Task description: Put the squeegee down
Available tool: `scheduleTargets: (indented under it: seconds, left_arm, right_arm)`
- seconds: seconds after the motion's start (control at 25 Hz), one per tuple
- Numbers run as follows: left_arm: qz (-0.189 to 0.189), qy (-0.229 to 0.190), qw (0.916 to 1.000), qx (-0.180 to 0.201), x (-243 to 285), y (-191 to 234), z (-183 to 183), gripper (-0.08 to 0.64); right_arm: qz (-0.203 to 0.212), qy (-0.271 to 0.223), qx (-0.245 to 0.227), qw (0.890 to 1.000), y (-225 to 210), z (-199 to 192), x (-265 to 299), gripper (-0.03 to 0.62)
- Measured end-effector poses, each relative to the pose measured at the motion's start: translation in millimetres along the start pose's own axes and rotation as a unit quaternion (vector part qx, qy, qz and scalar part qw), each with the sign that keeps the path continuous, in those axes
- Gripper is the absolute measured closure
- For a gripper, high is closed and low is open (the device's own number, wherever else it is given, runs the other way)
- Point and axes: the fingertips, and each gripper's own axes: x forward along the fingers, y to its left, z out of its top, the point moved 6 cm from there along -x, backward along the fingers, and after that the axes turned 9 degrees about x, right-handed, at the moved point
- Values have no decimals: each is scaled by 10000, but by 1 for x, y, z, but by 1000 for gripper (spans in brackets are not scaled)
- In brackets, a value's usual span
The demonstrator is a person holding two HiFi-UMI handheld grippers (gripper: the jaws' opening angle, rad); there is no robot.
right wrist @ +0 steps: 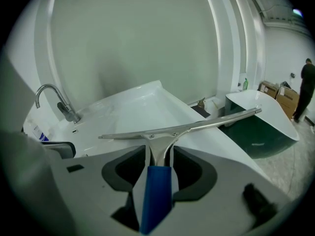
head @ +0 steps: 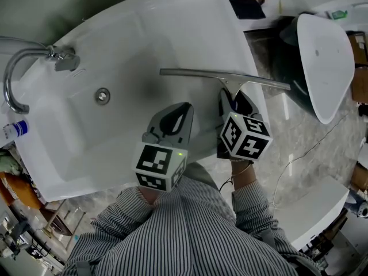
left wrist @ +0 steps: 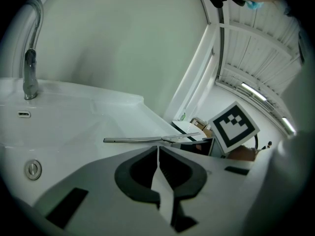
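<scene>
The squeegee (head: 224,79) has a long metal blade and a blue handle (right wrist: 156,191). Its blade lies across the right side of the white tub (head: 149,33), one end reaching past the rim. My right gripper (head: 234,96) is just behind the blade, and its jaws stand open on either side of the handle, with thin gaps showing between them and it. My left gripper (head: 183,109) hangs over the tub to the left of it, shut and empty. In the left gripper view the squeegee (left wrist: 142,139) shows just beyond the closed jaws.
A chrome faucet (head: 17,73) and a round drain (head: 102,95) are at the tub's left end. A bottle (head: 14,130) stands by the left rim. Another white tub (head: 325,62) leans at the right, on a marble floor. A person (right wrist: 307,90) stands far off.
</scene>
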Motion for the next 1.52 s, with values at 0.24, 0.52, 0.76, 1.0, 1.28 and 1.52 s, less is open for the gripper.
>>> scheduleTargets:
  seconds: [0.24,0.52,0.76,1.0,1.28,1.52]
  left_arm:
    - [2,-51,10000,76,-7,-3,4,537]
    - [97,-177,9996,221,-22,-3,14,537]
    - [62,-350,9989,314,-39,-7,27,537]
    - [10,-537,9974,475,-54,-15,38,537]
    - [3,-789,9946,670,-72,-23,55,537]
    - [-116,-1038,9904,907,-83,-41,72,537]
  right_arm:
    - [5,-60,-48,10000,1,3,-9,408]
    - [-73,-222,-110,9997,4,8,-27,405]
    - [174,-635,-48,9978,18,19,-50,407]
    - [557,-938,31,9940,32,24,-79,408]
    - [819,-1369,-122,9871,45,34,-123,466]
    - [984,-1856,-280,9773,57,43,-158,517]
